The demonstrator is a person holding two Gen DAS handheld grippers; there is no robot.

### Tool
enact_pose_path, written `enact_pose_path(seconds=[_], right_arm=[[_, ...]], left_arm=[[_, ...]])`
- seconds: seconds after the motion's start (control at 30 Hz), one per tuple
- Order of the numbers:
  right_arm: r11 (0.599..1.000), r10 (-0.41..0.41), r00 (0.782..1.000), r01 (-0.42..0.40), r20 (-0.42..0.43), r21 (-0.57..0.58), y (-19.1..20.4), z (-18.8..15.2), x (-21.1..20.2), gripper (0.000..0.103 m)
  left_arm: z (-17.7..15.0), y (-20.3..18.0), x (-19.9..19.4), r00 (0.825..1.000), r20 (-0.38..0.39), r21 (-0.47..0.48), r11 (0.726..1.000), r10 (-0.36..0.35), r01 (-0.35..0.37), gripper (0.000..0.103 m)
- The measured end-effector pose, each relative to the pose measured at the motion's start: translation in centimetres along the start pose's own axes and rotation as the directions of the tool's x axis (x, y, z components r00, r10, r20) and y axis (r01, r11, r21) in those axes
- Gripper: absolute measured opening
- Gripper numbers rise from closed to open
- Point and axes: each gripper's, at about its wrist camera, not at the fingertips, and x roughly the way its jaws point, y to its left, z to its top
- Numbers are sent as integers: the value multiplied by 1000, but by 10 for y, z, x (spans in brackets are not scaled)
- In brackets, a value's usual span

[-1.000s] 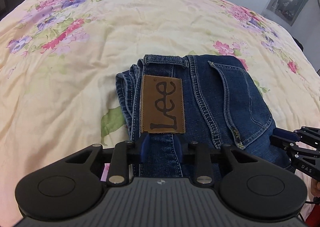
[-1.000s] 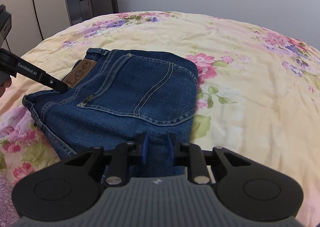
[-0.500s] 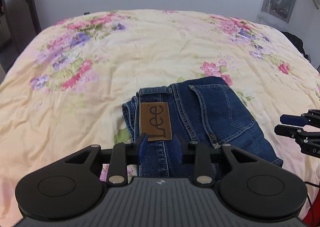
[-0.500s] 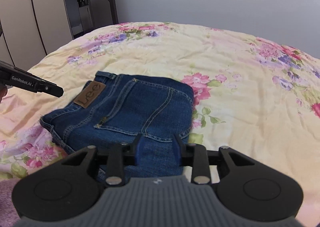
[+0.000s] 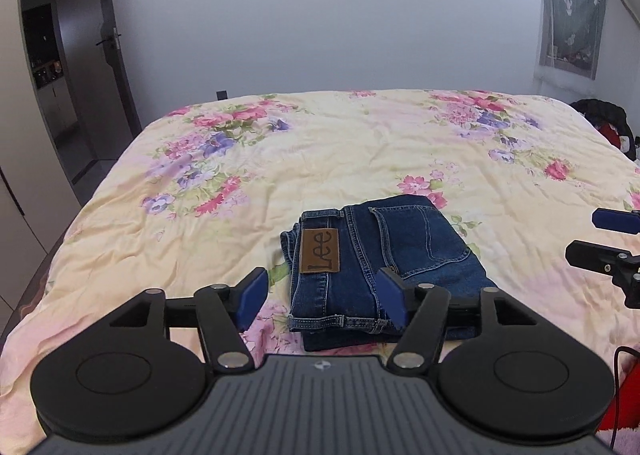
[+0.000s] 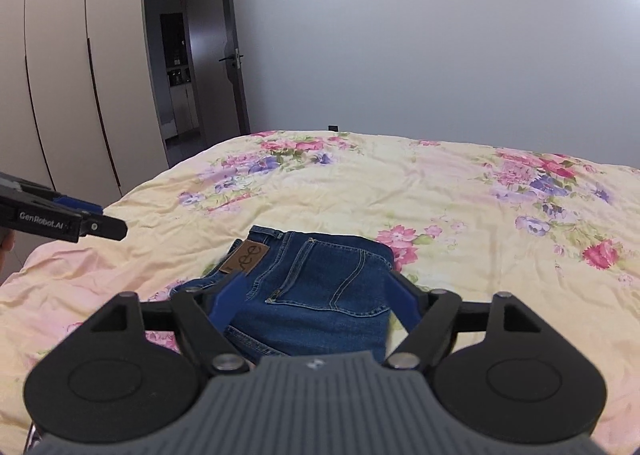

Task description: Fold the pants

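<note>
While both grippers hang above the bed [image 5: 360,143], a pair of folded blue jeans [image 5: 384,255] lies flat on the floral bedspread just ahead of and below them. The left gripper [image 5: 322,301] has just been opening; its blue pads stand wide apart with nothing held between them. The right gripper [image 6: 314,301] has likewise just been opening and stands wide and empty, the jeans [image 6: 316,287] below it. A brown leather Lee patch [image 5: 320,250] faces up, ahead of the left gripper. Beyond the bed, on the left, a dark door [image 6: 212,67] stands open.
</note>
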Motion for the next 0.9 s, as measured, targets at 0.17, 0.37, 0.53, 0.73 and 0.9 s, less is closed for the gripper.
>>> enact_pose_path(seconds=[0.17,0.37,0.53,0.73,0.9], right_arm=[[999,-24,999,23,49,29,12,-8,-26,81],[998,-50,998,48,38,52,24,-26,-31,82],[995,-79,997,79,-9,60,29,-40,-19,82],[993,-119,991,120,-69,12,38,-55,4,82],[991,-131,977,133,-168,0,40,-72,26,82]], left_arm=[[-22,-14,-32,987,93,0,992,128,-128,93],[-43,-18,-34,988,58,-74,987,146,-142,93],[-65,-25,-20,985,4,-84,982,173,-172,93],[-78,-35,2,985,-74,-79,983,157,-163,93],[-82,-38,15,981,-115,-54,986,153,-160,93]])
